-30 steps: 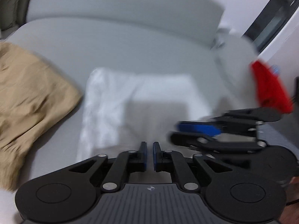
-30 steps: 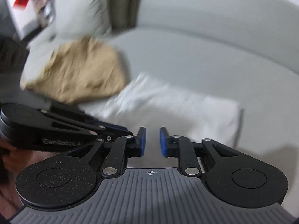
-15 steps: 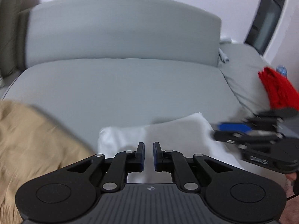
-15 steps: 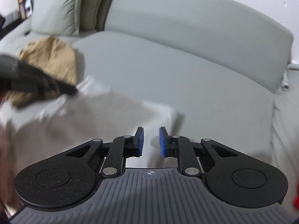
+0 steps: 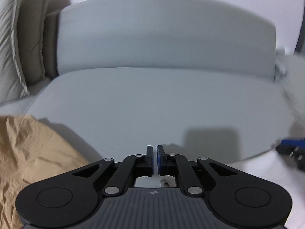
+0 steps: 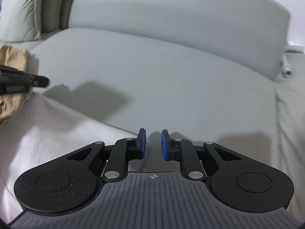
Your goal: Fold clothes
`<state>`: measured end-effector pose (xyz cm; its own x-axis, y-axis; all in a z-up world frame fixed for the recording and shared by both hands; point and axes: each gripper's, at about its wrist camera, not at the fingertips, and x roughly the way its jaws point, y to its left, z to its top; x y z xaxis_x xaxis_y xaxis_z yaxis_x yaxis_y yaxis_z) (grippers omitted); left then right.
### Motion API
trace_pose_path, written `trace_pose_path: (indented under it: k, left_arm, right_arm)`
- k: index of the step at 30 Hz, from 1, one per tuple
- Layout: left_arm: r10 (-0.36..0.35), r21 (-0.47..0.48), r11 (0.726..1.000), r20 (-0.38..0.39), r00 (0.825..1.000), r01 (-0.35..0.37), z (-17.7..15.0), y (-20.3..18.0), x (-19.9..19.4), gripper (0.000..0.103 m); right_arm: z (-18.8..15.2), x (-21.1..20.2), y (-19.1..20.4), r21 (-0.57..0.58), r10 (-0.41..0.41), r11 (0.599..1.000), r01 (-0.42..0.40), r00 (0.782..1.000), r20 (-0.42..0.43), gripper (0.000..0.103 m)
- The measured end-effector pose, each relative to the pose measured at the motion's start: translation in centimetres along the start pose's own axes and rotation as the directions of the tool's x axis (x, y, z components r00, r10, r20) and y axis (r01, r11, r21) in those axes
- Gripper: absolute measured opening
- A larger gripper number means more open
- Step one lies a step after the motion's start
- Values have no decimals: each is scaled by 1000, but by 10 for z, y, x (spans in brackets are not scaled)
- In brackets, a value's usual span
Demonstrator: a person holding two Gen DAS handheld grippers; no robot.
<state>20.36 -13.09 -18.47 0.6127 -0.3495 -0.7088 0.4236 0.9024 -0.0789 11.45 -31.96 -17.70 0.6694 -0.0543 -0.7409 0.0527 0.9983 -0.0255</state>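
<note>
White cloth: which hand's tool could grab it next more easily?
Probably right: the right tool stands open, with the white cloth lying just beside its fingers. The left tool is shut and would have to open first.

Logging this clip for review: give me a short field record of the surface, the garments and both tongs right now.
Surface: grey sofa, cushions at its left end
White garment: spread on the seat, near edge out of view
Tan garment: crumpled, left of the white one
Left tongs: almost closed, nothing visibly between the pads
Right tongs: slightly open, empty, at the white garment's far edge
Fold state: cannot tell
</note>
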Motion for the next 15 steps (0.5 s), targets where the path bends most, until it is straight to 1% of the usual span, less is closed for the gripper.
trace_pose_path:
  k: [2, 3, 4, 5, 7, 8, 10, 11, 12, 13, 15]
  left_arm:
    - [-97, 5, 995, -29, 995, 98, -9, -9, -14, 7]
    - [-129, 20, 991, -40, 991, 130, -15, -16, -19, 8]
    - [-146, 43, 988, -49, 988, 148, -20, -24, -22, 8]
    - [-149, 71, 986, -64, 987, 153, -26, -32, -25, 11]
    - [-125, 138, 981, -100, 987, 138, -38, -49, -27, 17]
    - [-94, 160, 981, -120, 988, 113, -43, -55, -26, 17]
    - [-6, 182, 983, -151, 988, 34, -49, -58, -21, 17]
    - [59, 200, 980, -155, 986, -27, -48, -57, -21, 15]
    - [143, 229, 968, -162, 976, -104, -46, -56, -21, 14]
    - [191, 247, 958, -171, 967, -146, -44, -54, -21, 22]
    - [272, 260, 941, -207, 940, -215, -41, -50, -28, 22]
  right_arm:
    - [1, -15, 4, 26, 83, 996, -83, 996, 23, 19]
    - [1, -19, 9, 30, 124, 992, -125, 992, 31, 20]
    - [1, -24, 15, 29, 163, 986, -164, 986, 39, 21]
    - [0, -28, 24, 14, 195, 981, -196, 980, 45, 21]
    - [-5, -34, 40, -5, 250, 968, -250, 967, 38, 21]
    - [-10, -33, 47, -31, 248, 968, -248, 969, 14, 22]
    - [-20, -32, 59, -86, 237, 967, -239, 971, -34, 22]
    - [-26, -33, 61, -125, 207, 969, -212, 977, -56, 19]
    - [-31, -36, 58, -148, 176, 972, -184, 982, -65, 19]
    - [-33, -42, 50, -138, 145, 978, -154, 987, -75, 19]
    - [-39, -53, 35, -118, 81, 989, -93, 992, -96, 21]
